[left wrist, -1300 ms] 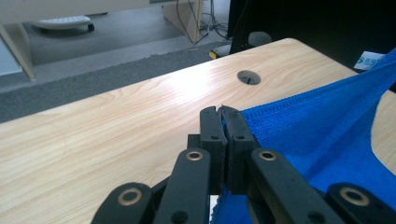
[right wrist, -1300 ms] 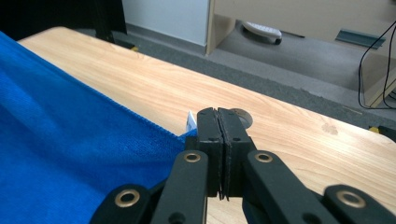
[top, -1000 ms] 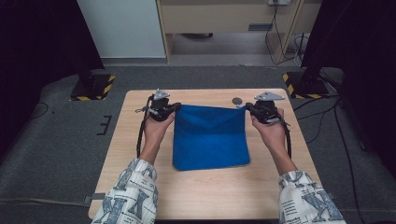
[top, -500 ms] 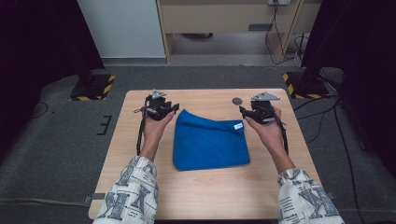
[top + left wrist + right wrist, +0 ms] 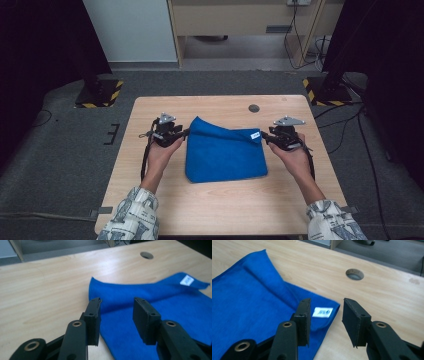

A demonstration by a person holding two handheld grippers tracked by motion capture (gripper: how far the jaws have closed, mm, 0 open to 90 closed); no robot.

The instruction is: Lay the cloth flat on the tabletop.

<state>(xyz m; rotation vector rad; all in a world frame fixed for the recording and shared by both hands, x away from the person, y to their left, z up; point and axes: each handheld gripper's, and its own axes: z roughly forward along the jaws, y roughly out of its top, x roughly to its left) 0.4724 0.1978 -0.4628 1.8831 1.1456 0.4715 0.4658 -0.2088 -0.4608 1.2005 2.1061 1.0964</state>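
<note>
**Two grippers let the cloth go**

Both far corners of the blue cloth (image 5: 226, 156) are free now. A second ago each gripper pinched a corner and held the far edge stretched straight; since then the jaws have been opening, and the cloth has dropped onto the wooden table (image 5: 220, 210), its far edge slack and rumpled. The left gripper (image 5: 181, 134) stands open beside the left corner, with nothing pressed between its pads. The right gripper (image 5: 265, 136) is likewise open, just off the corner with the white label (image 5: 322, 312). The cloth lies mid-table, between the two hands. I judge the fold laid down, so smoothing or a fresh grip likely follows.
</note>
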